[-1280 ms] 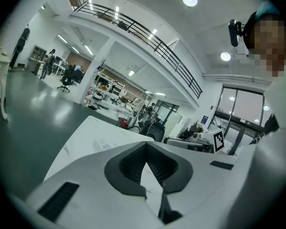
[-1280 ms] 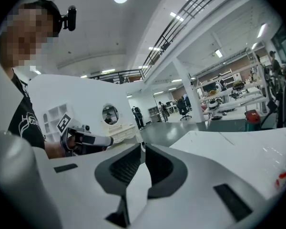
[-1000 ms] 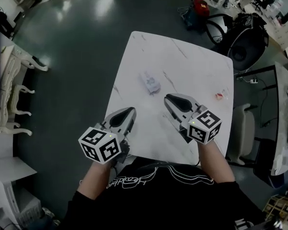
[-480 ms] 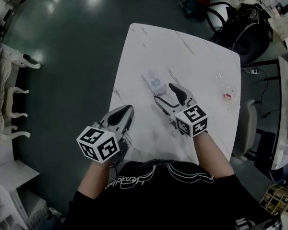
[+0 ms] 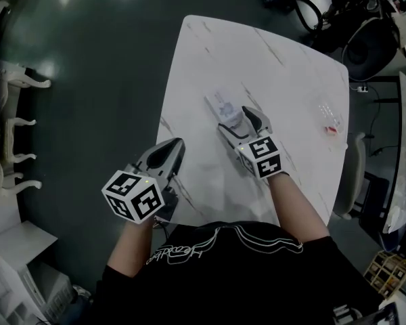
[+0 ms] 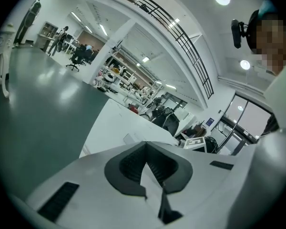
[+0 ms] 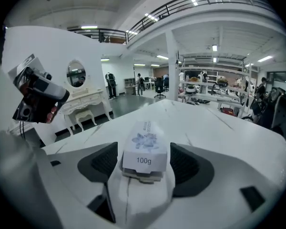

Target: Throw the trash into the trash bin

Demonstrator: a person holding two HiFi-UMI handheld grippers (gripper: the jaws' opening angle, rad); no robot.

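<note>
1. Currently the right gripper [image 5: 235, 120] is being opened wide, its jaws just parting, to straddle the box [image 7: 144, 147]; the pads are not pressing yet.
2. Box is lying flat mid-table [image 5: 284, 80], lengthwise between the jaws, so a side pinch is likely being lined up.
3. Left gripper [image 5: 174, 146] is being held clenched and empty at the table's near-left edge, probably to stay clear.

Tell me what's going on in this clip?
A person works two handheld grippers over a white marble table. The right gripper, whose jaws have just been opening wide, straddles a small white box marked 100g that lies on the table; the pads do not press on it. The left gripper hangs shut and empty by the table's near-left edge. A small clear wrapper lies farther right.
</note>
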